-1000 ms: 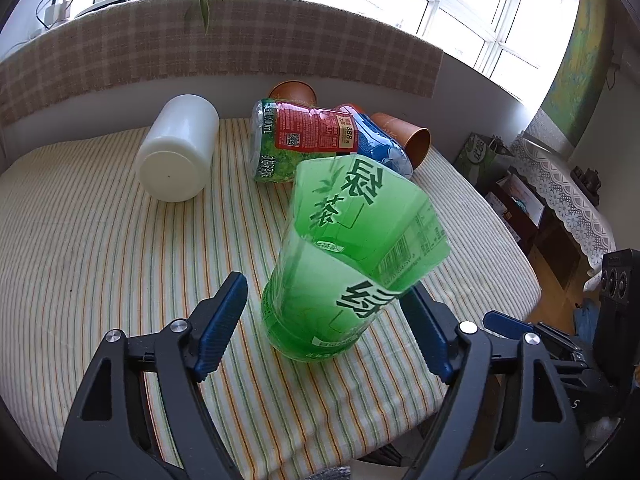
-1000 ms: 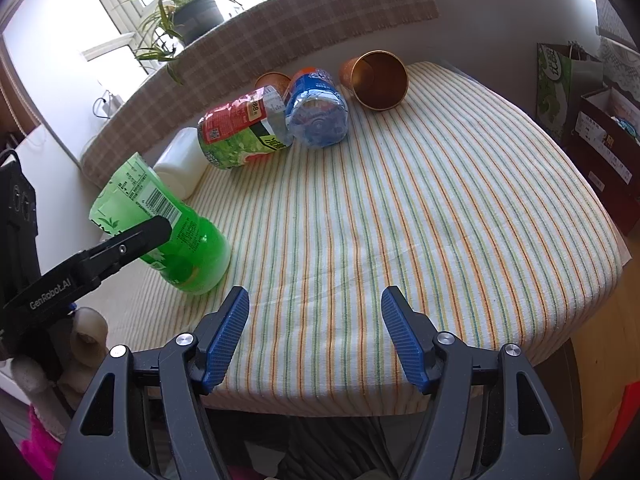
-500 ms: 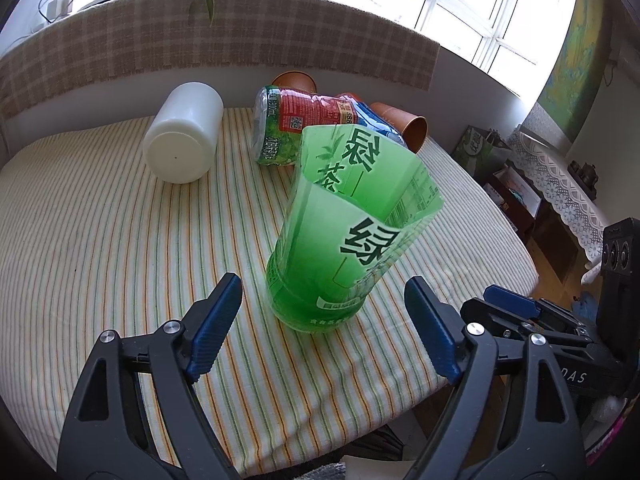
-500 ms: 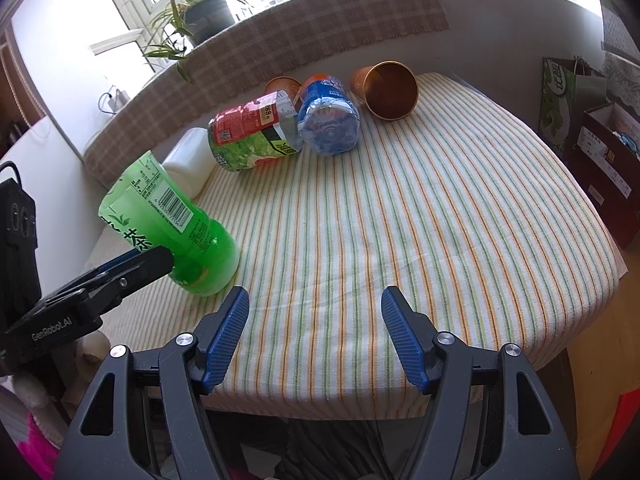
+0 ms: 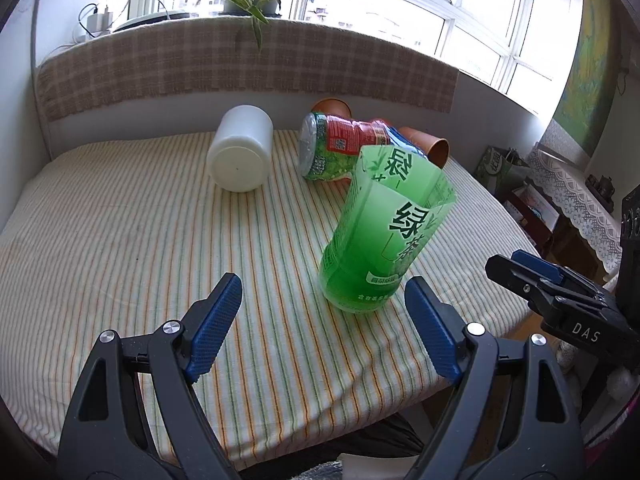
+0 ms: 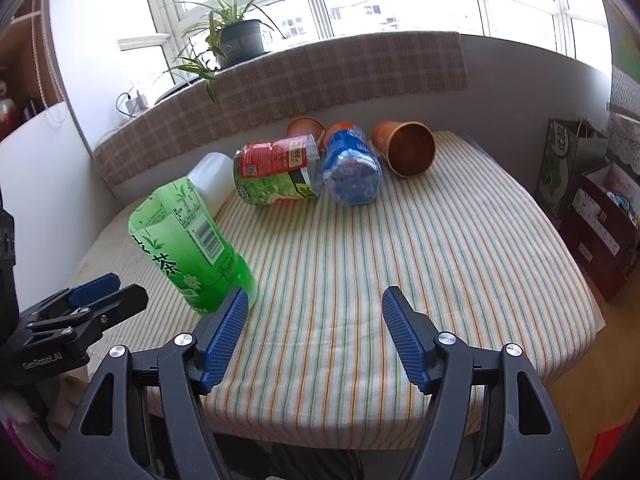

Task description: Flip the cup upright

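While the left gripper (image 5: 322, 320) hangs wide open and empty, the green cup (image 5: 384, 236) stands mouth-up on the striped cloth (image 5: 120, 240), just ahead, right of centre. Right wrist view: right gripper (image 6: 314, 334) also spread, holding nothing; cup near its left finger. Cut bottle, so likely light, thin, crushable, slick. Grip low on the ribbed base, gently.

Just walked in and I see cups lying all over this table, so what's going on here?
A person with two handheld grippers is setting cups upright. The green cup stands open end up on the striped table, and the open left gripper holds nothing. The right gripper is open and empty too. The white cup, red-labelled cup, blue cup and orange cups lie on their sides.
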